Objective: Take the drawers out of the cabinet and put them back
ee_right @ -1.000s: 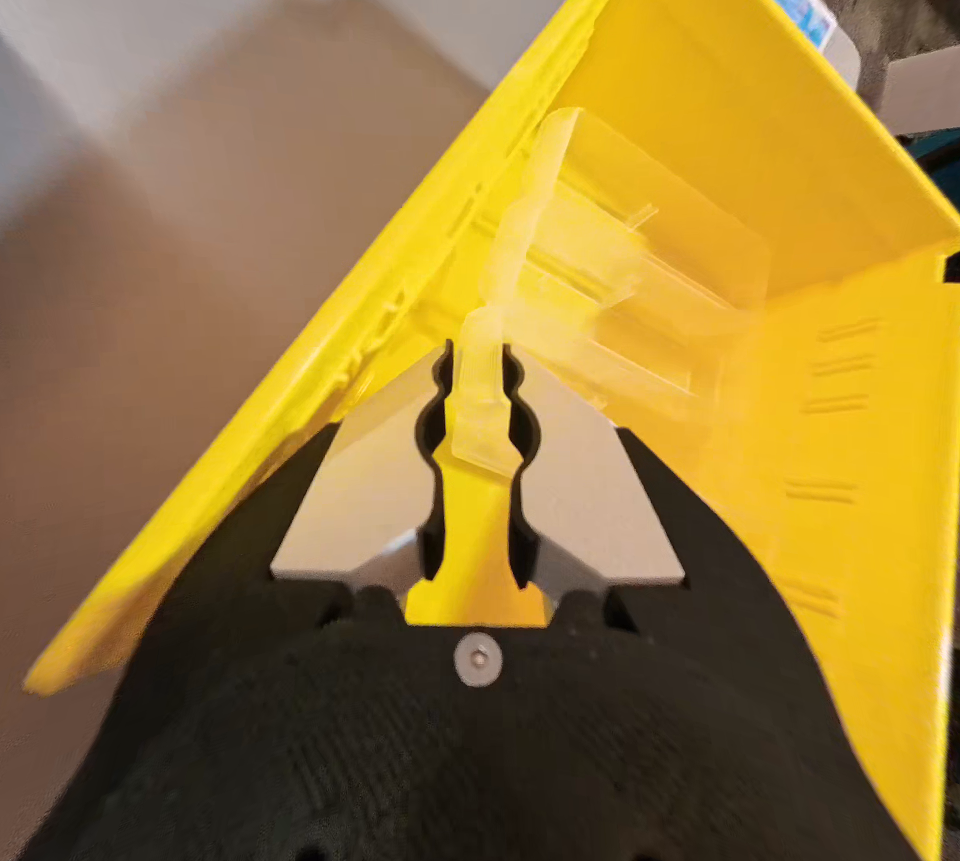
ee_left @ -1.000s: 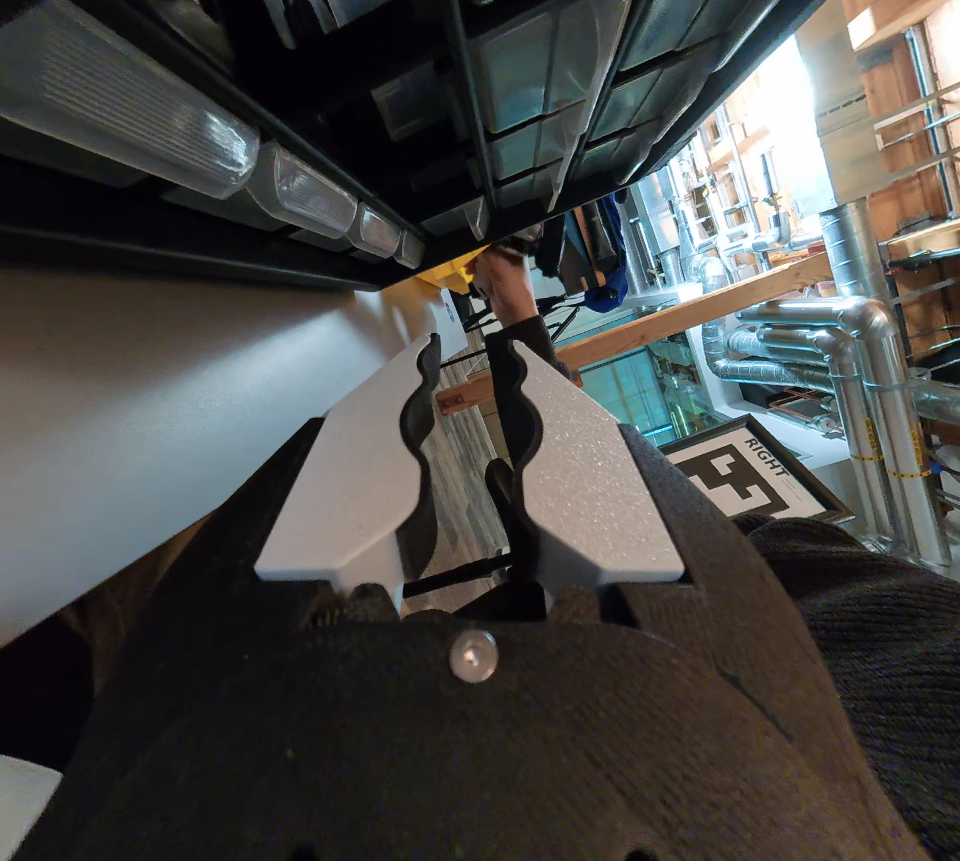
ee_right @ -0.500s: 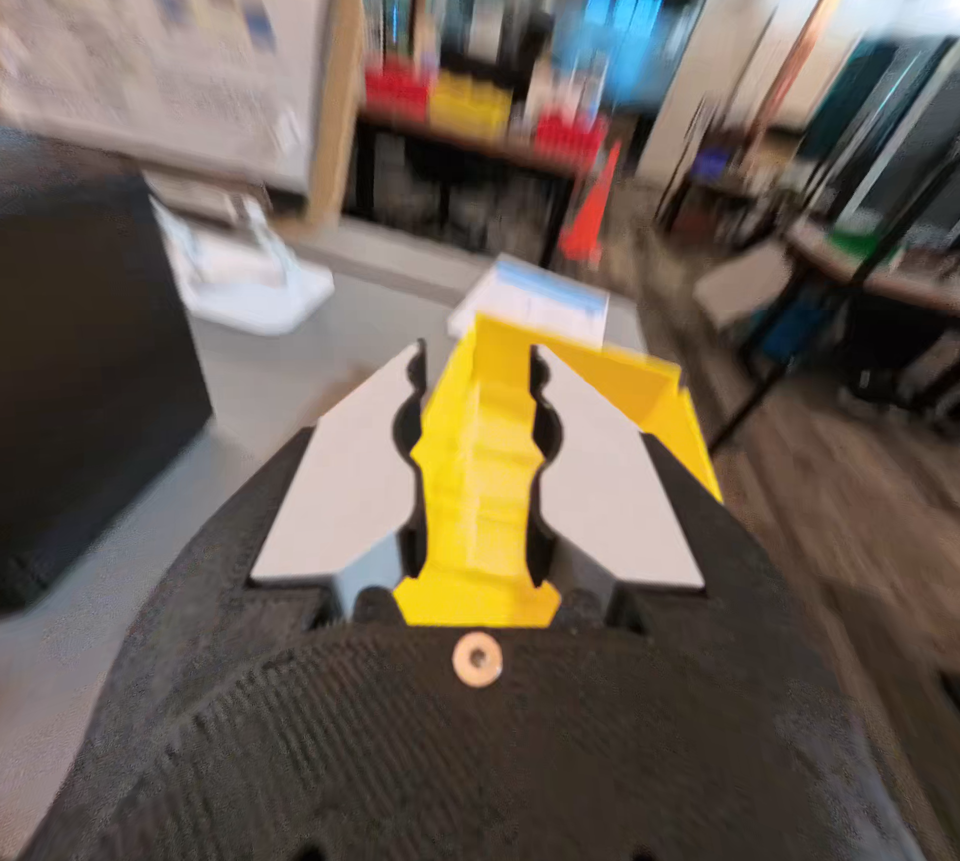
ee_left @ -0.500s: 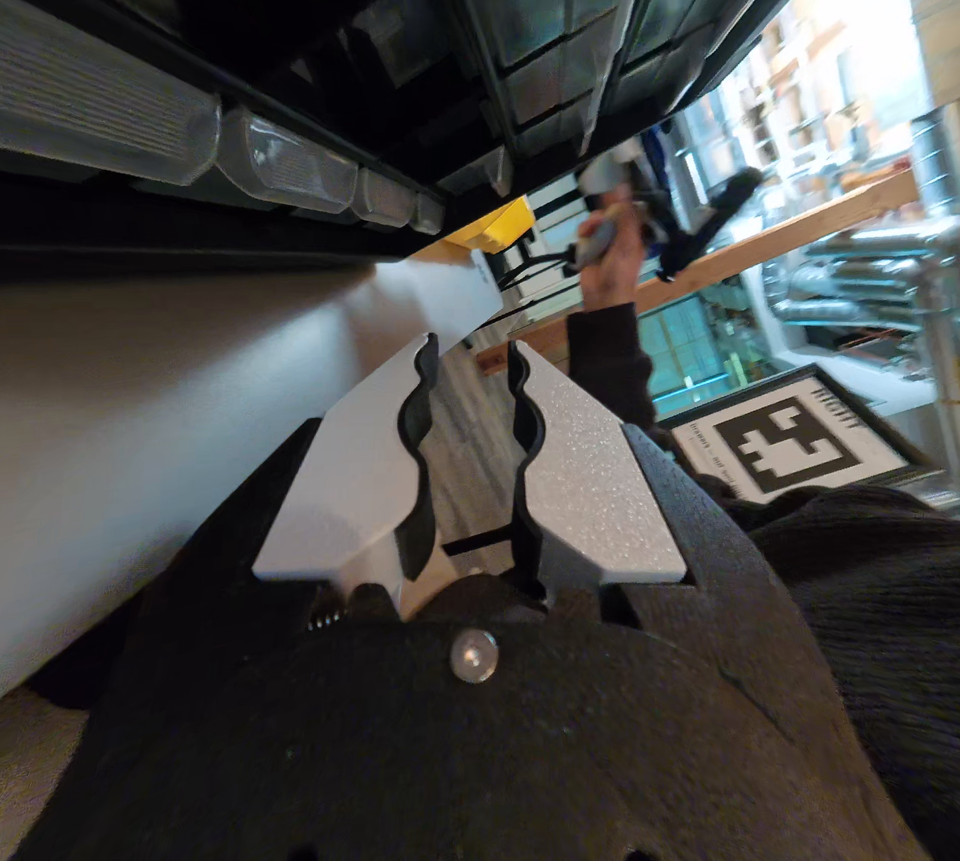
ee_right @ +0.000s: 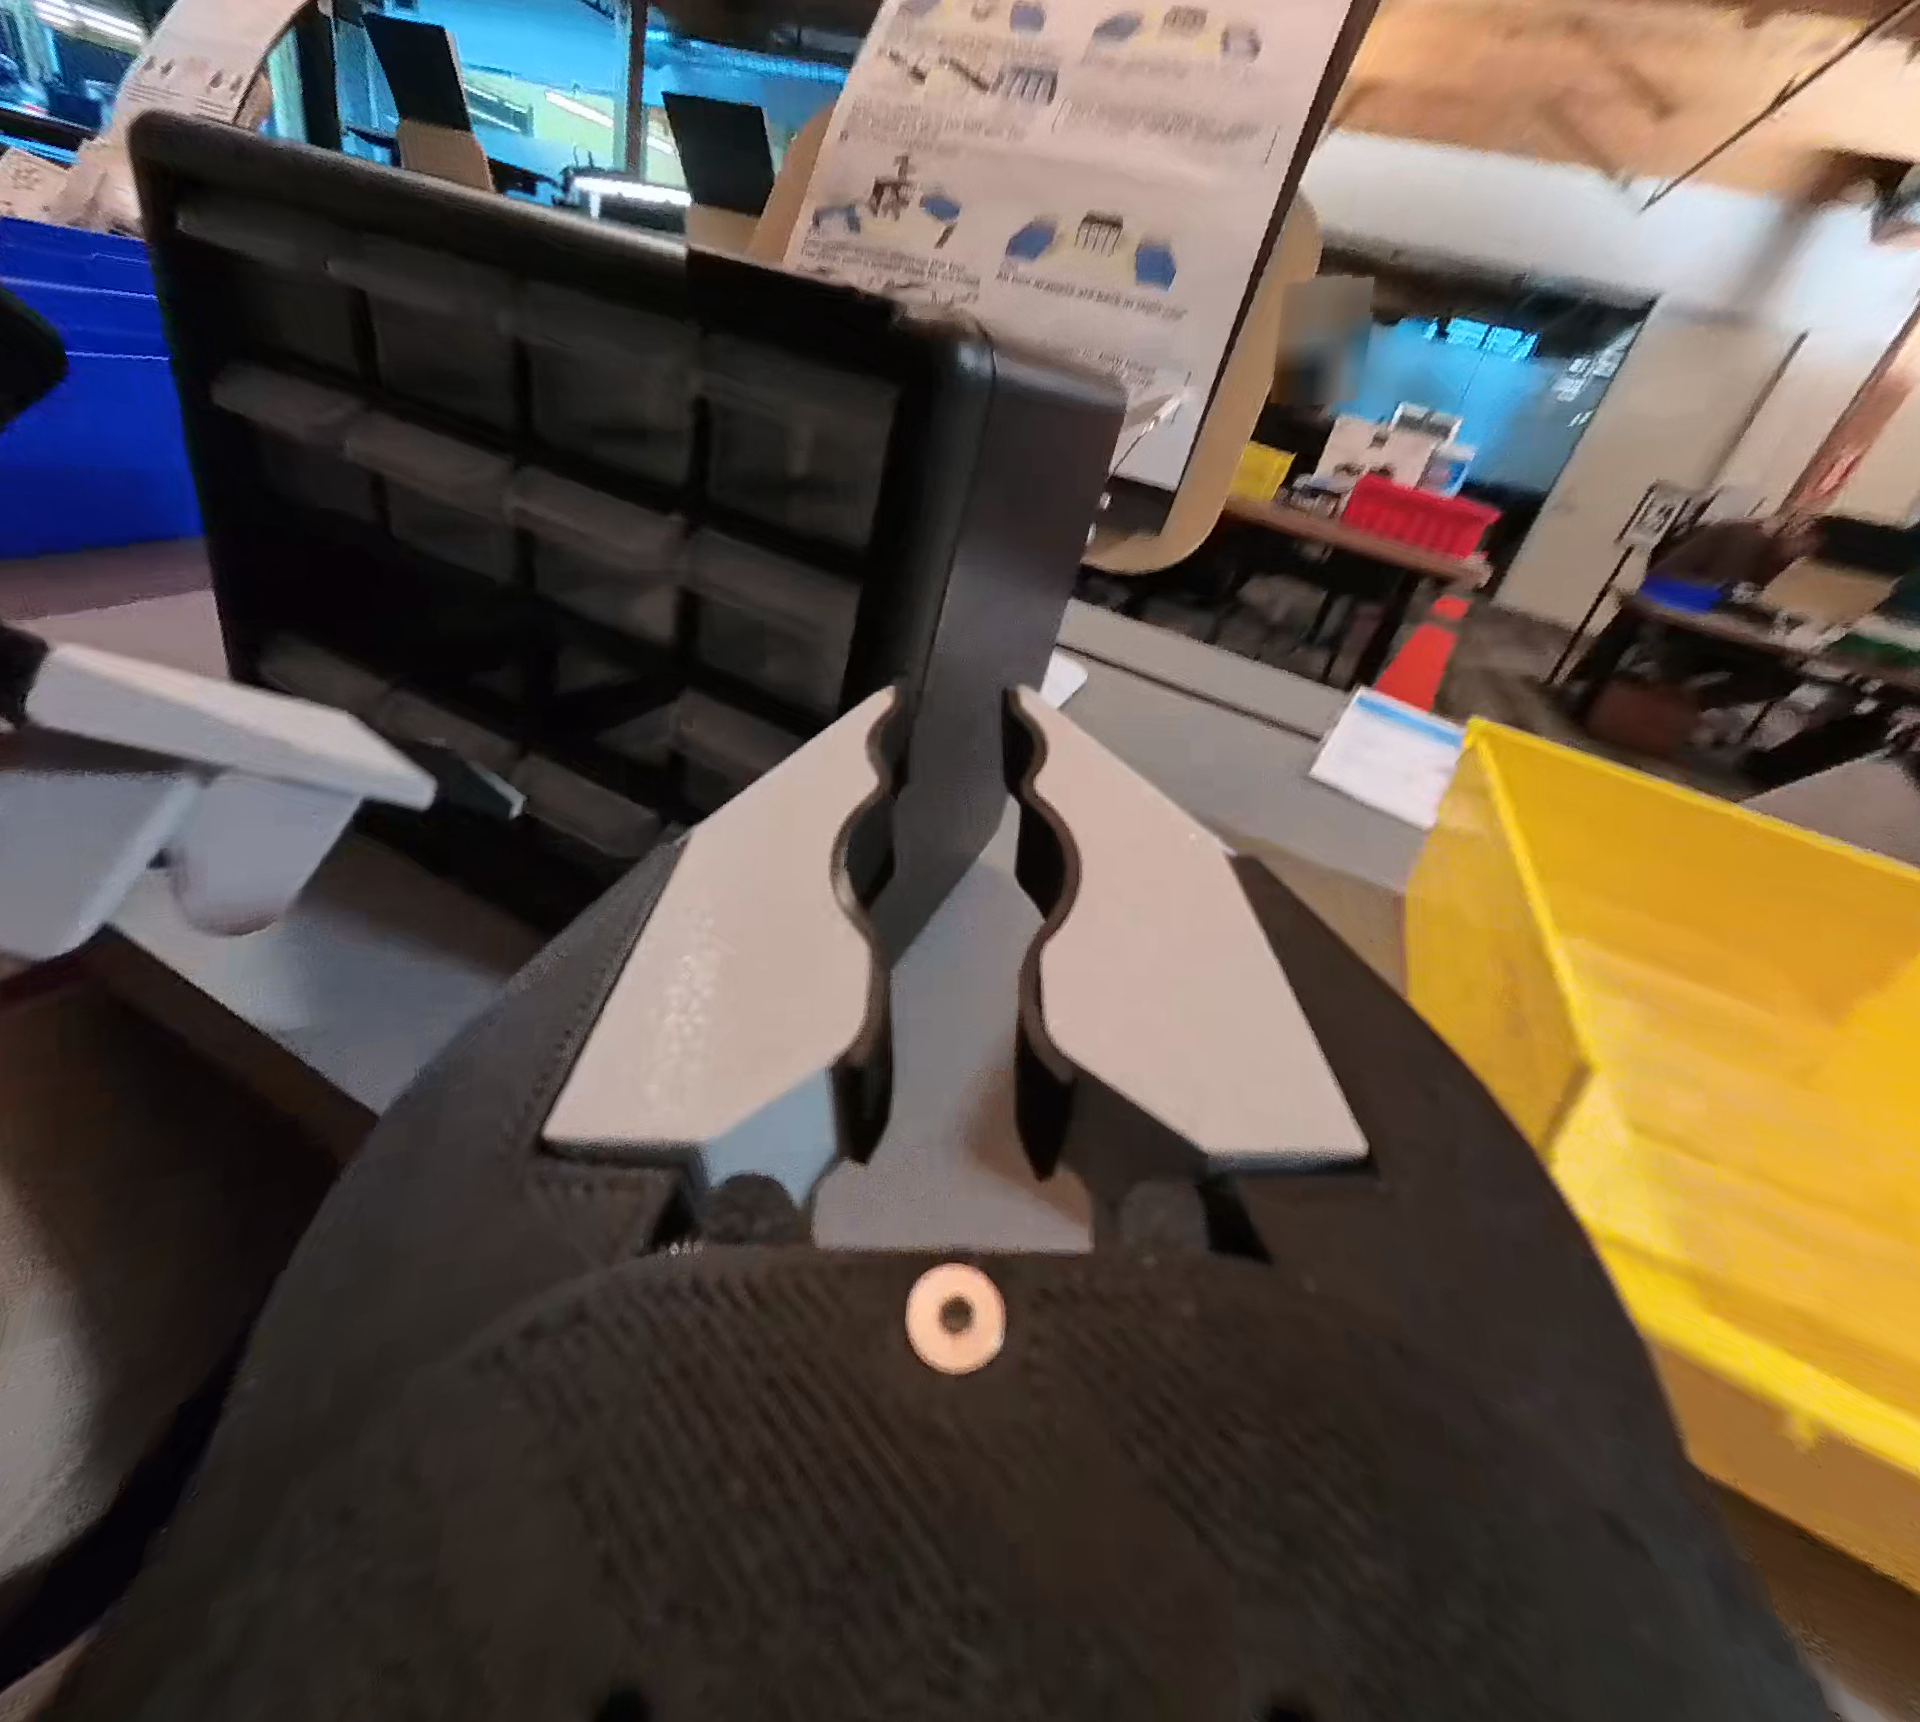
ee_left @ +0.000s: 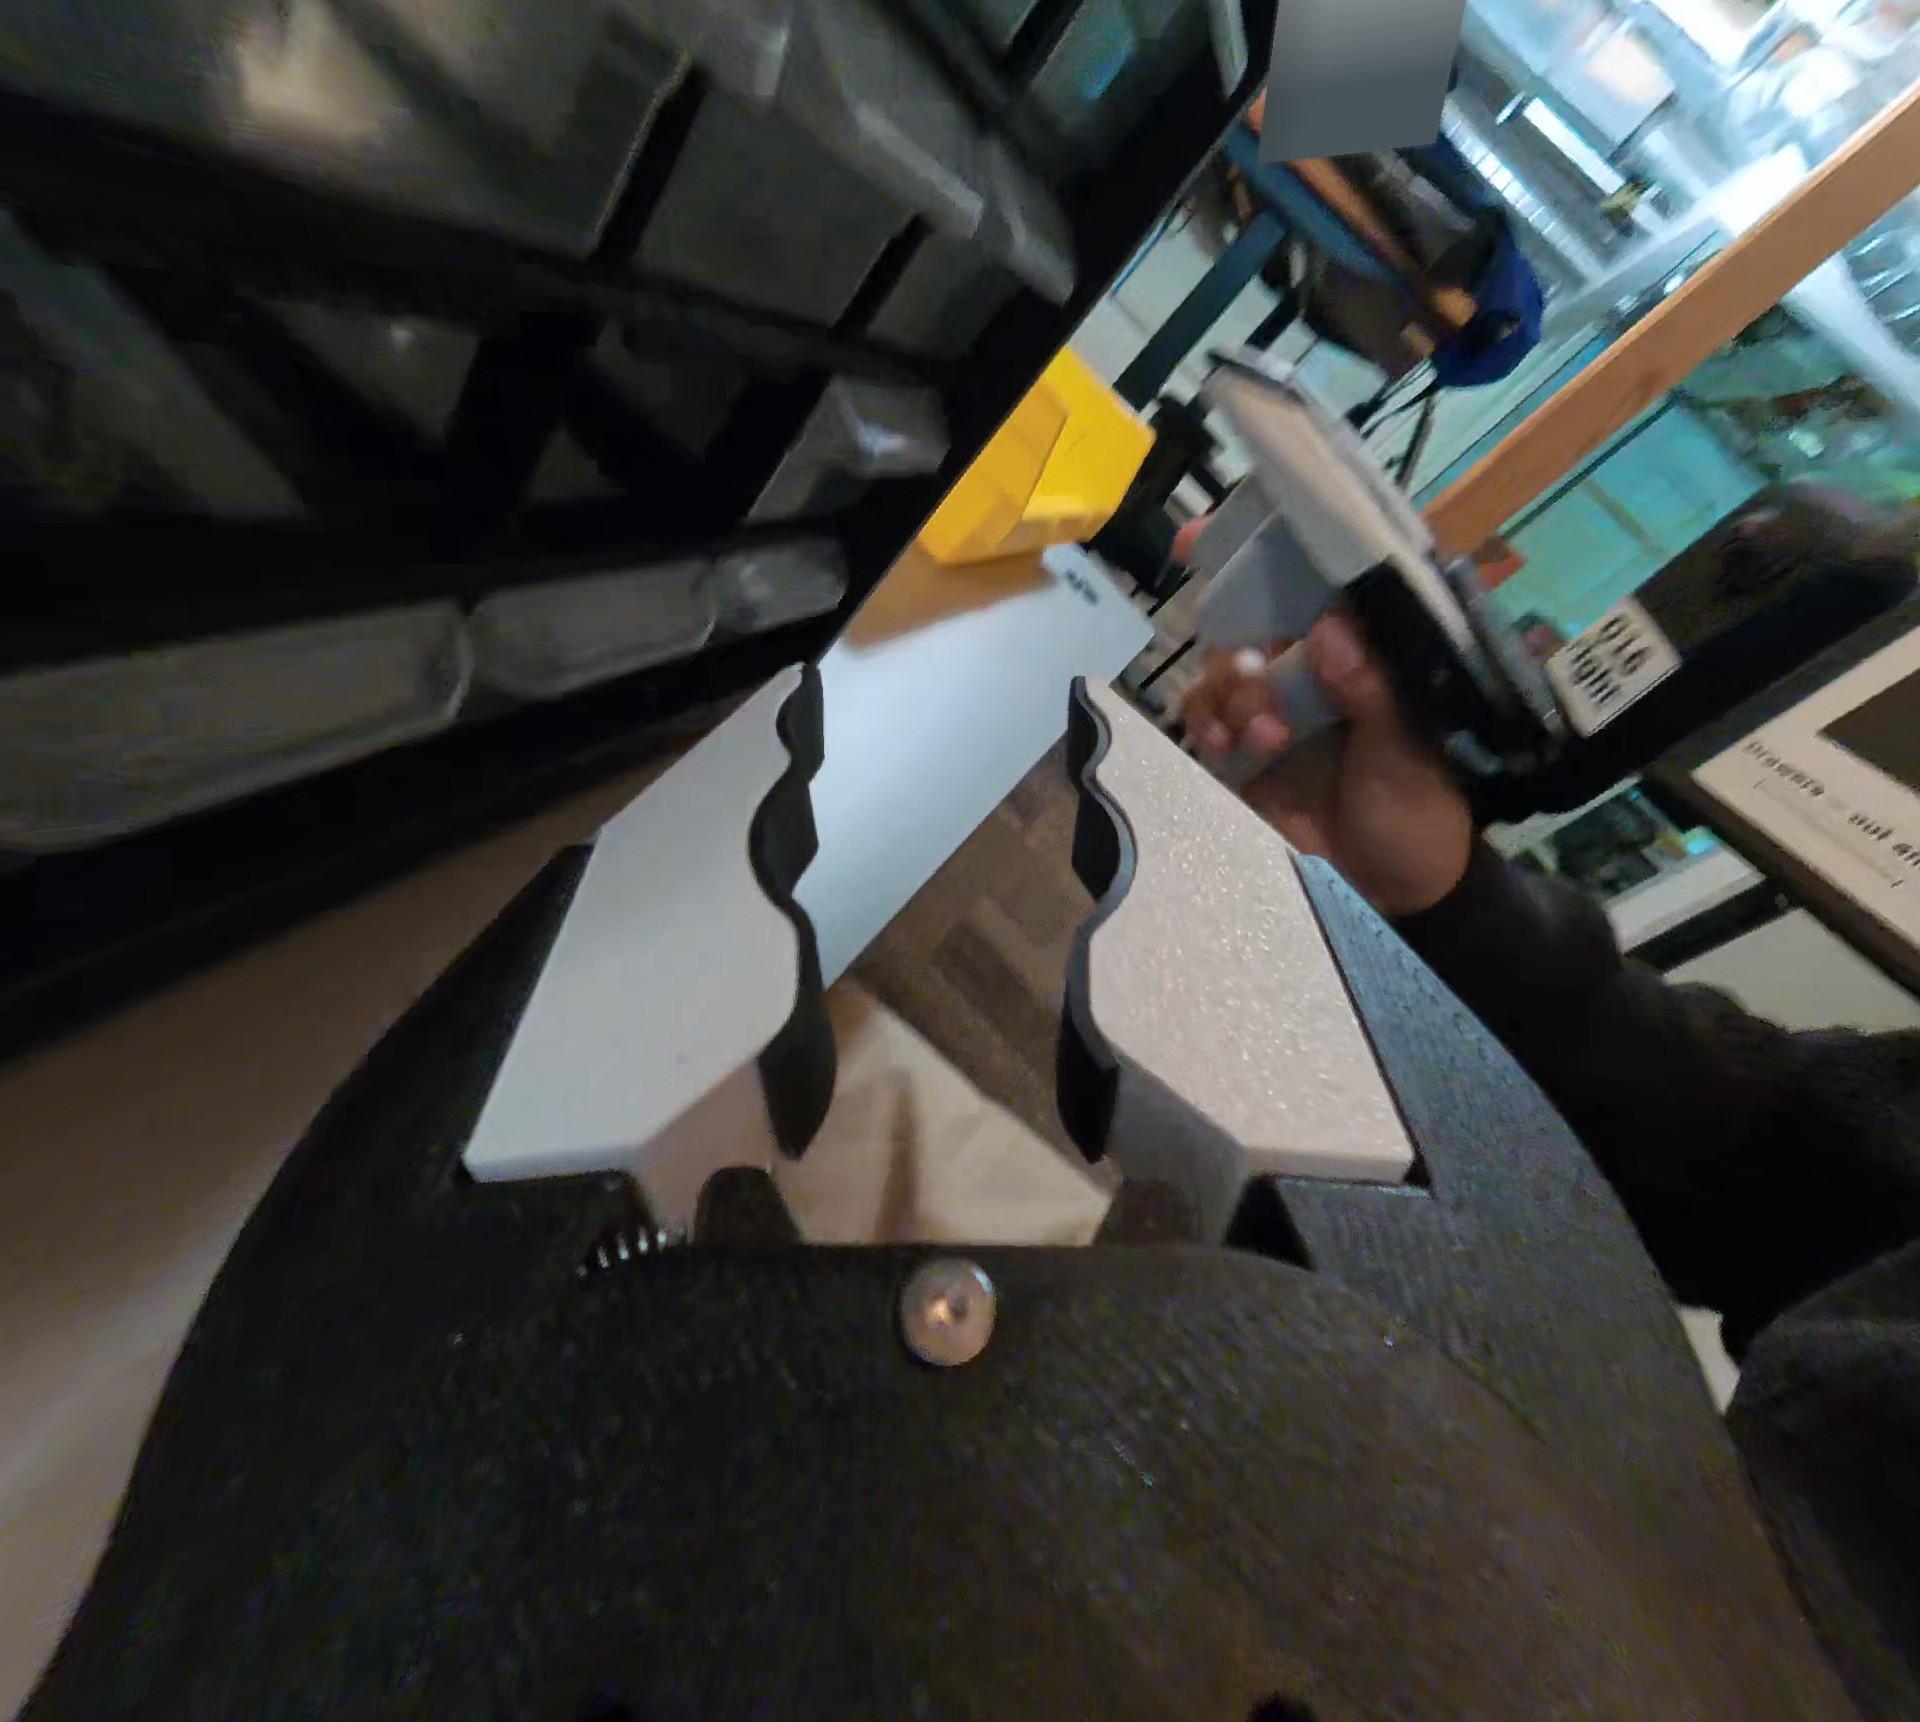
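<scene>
The black cabinet [ee_right: 977, 529] stands on the table with clear drawers [ee_right: 603, 394] in its rows; some lower slots look dark and open. My right gripper [ee_right: 956, 698] is open and empty, in front of the cabinet's right front corner. My left gripper [ee_left: 940, 685] is open and empty, low and close beside the cabinet's front [ee_left: 582, 290], under its bottom drawers [ee_left: 239, 716]. The left gripper also shows at the left of the right wrist view [ee_right: 208, 758]. The right gripper, held by a hand, shows in the left wrist view [ee_left: 1320, 550].
A yellow bin [ee_right: 1662, 997] sits on the table right of the cabinet; it also shows in the left wrist view [ee_left: 1039, 467]. A blue bin [ee_right: 73, 425] is behind the cabinet on the left. An illustrated board [ee_right: 1091, 93] stands behind it. The table edge [ee_left: 997, 862] runs between my left fingers.
My right gripper let go of the clear drawer in the yellow bin, opened, and swung up and left to face the cabinet. My left gripper opened wider beside the cabinet.
</scene>
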